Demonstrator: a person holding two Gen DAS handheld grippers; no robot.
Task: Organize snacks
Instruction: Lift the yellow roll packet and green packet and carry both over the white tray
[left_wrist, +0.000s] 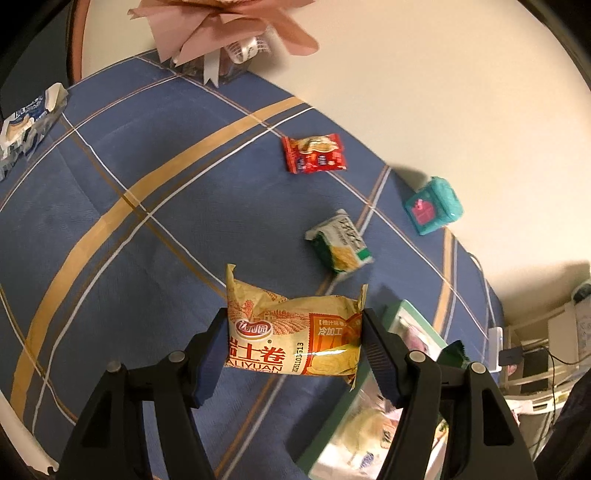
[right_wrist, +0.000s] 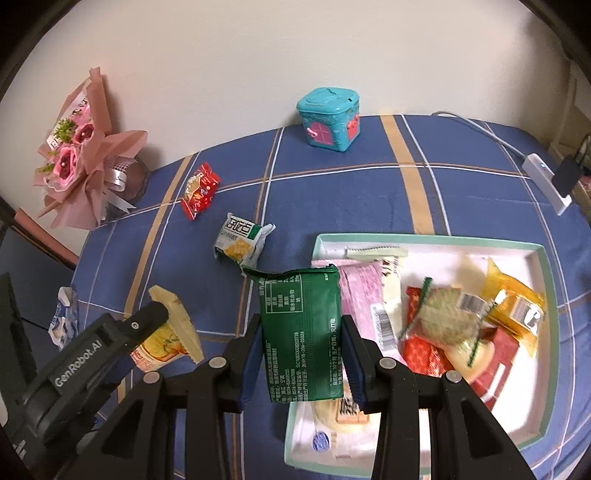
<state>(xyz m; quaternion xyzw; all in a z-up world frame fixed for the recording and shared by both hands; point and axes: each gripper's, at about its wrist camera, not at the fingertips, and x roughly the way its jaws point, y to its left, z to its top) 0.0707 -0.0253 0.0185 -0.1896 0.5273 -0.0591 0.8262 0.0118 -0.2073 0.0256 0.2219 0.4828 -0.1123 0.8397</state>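
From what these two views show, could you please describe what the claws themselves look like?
Both claws, left claw and right claw, are matte black plastic with angular, triangular-cutout arms, round silver pivot pins and dark blue ribbed pads. The left one's body reads "GenRobot.AI" in white. No cables or sleeves show.

Both claws are showing matte black, angular linkage arms with triangular cut-outs, silver round pivot screws and dark blue ribbed pads: left claw (left_wrist: 293, 341), right claw (right_wrist: 301, 354). The left one's side is carrying white "GenRobot.AI" lettering.
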